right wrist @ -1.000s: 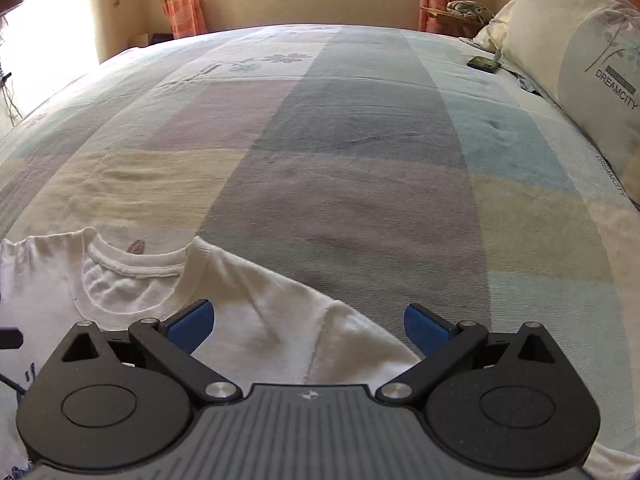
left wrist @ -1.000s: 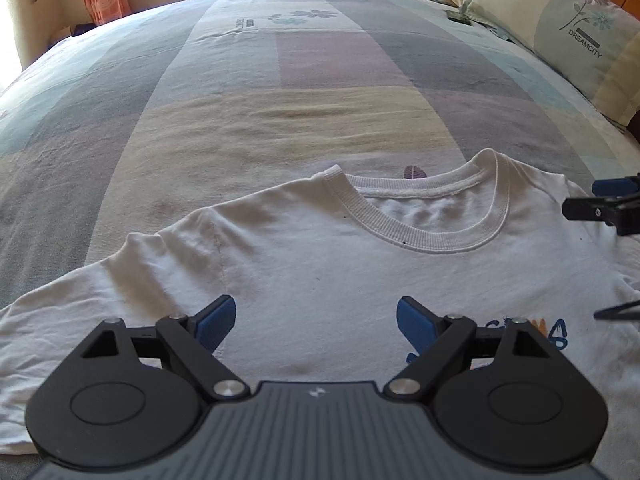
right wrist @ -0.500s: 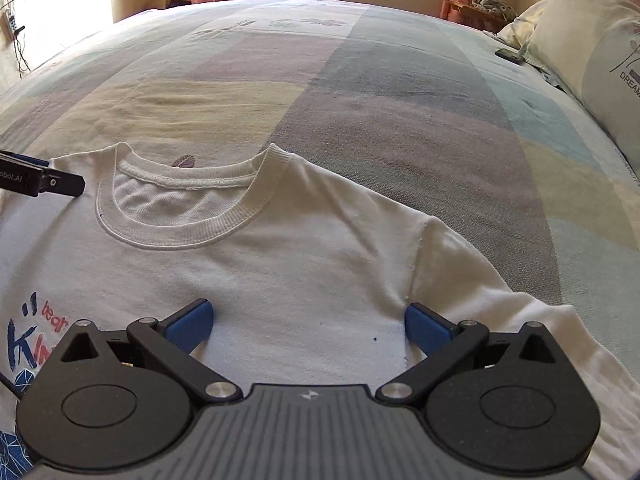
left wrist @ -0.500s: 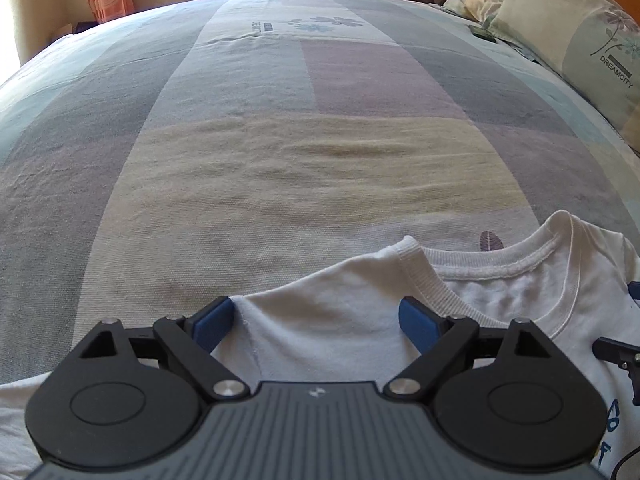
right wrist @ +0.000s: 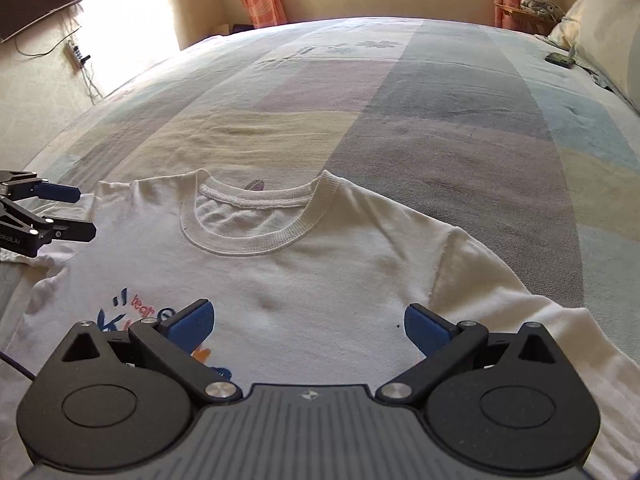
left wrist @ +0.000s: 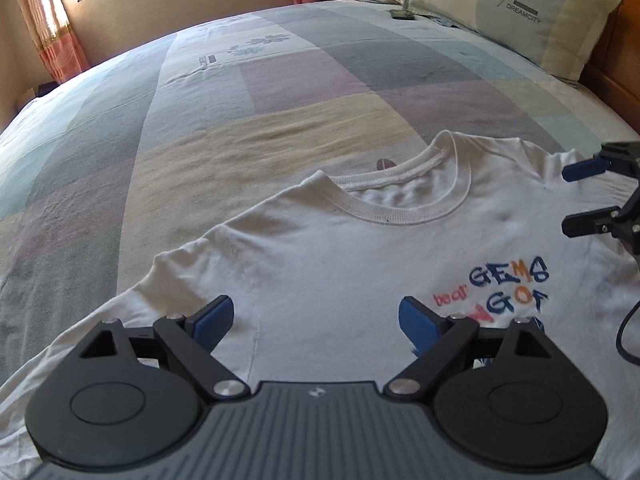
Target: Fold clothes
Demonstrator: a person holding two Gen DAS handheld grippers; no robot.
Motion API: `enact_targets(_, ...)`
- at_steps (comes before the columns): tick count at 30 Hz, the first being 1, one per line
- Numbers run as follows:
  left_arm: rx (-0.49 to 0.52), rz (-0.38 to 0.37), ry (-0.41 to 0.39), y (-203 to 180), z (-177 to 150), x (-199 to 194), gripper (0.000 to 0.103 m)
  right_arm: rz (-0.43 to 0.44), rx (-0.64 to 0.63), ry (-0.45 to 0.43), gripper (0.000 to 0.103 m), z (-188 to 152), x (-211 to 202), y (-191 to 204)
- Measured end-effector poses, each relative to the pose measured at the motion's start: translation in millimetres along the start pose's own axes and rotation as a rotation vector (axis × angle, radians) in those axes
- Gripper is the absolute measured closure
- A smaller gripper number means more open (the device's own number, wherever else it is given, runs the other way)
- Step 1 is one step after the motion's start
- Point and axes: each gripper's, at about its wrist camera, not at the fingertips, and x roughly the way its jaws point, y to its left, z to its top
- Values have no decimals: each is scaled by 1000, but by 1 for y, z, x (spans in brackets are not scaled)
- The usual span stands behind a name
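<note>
- Since the white T-shirt [left wrist: 340, 264] lies face up and spread flat on the bed [left wrist: 248, 92], with no part turned over on itself, I'd judge the folding has not started yet.
- In the left wrist view the shirt fills the lower middle and right of the frame; its ribbed neckline [left wrist: 404, 200] sits at centre right, and one sleeve [left wrist: 132, 312] runs off to the lower left.
- In the right wrist view the other sleeve [right wrist: 516, 300] trails to the lower right, and the printed lettering [right wrist: 136, 308] shows at lower left, partly hidden by the tool.
- The left gripper [left wrist: 316, 318] hovers over the shirt near the sleeve seam, its jaws spread wide with nothing in them; only flat cloth lies beneath.
- The right gripper [right wrist: 308, 322] hangs over the chest and the other shoulder, its jaws equally wide and empty.
- Each tool also shows at the edge of the other's view, clear of the fabric as far as I can tell.
- What is done, to my eye: the shirt is laid out and fairly smooth, with small wrinkles below the collar.
- What is left: all of it, meaning sleeves brought in, sides folded, then the body doubled over.
- A pillow [left wrist: 516, 12] rests at the upper right, well away from the shirt.
</note>
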Motion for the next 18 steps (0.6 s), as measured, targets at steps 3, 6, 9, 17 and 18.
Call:
enact_targets(3, 166, -39, 24, -38, -24, -21, 14, 64, -216, -13, 0, -21, -27, 26)
enact_targets(6, 311, -136, 40, -73, -48, -28, 13, 182, -364, 44, 0, -50, -40, 53)
enact_targets(9, 348, -217, 68, -92, -66, -19, 14, 229, -374, 82, 0, -69, -36, 70)
enact_targets(17, 251, -268, 88, -61, -107, -23, 5, 184, -432, 90, 0, -100, -31, 65)
enact_targets(18, 262, -265, 97, -58, -112, -26, 4, 182, -433, 97, 0, -100, -32, 64)
